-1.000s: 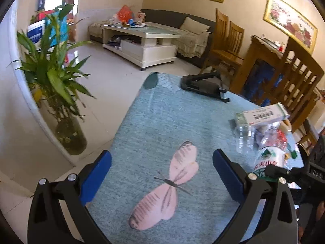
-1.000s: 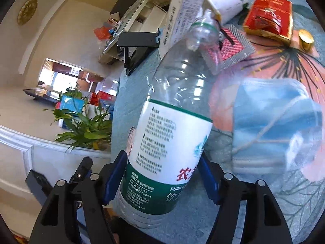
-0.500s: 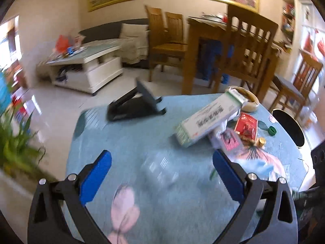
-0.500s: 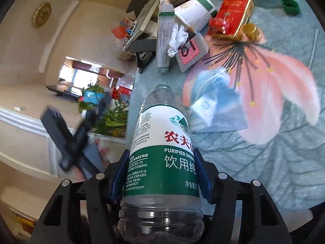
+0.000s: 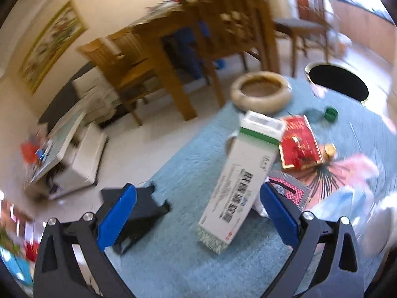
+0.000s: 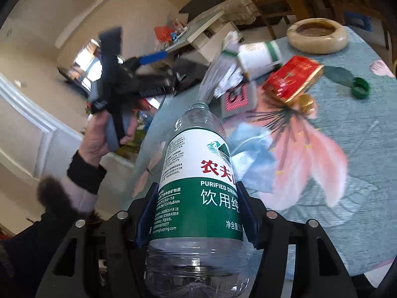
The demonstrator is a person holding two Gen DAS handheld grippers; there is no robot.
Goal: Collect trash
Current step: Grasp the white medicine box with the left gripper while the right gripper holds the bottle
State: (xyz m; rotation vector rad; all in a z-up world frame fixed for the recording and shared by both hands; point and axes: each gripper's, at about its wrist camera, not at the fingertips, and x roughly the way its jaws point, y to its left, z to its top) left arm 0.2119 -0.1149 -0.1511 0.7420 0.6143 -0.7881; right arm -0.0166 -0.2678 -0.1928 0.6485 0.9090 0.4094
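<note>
One clear, capless, green-labelled bottle (image 6: 198, 198) sits clamped in the right hand-held gripper (image 6: 198, 219); left hand-held gripper (image 5: 198, 219) gapes.

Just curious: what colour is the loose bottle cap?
Green cap, clearest in the right wrist view.

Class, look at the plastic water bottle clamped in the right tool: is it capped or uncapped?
Uncapped. The water bottle held in the right tool ends in a bare, open neck, and a loose green cap lies on the tablecloth.
</note>
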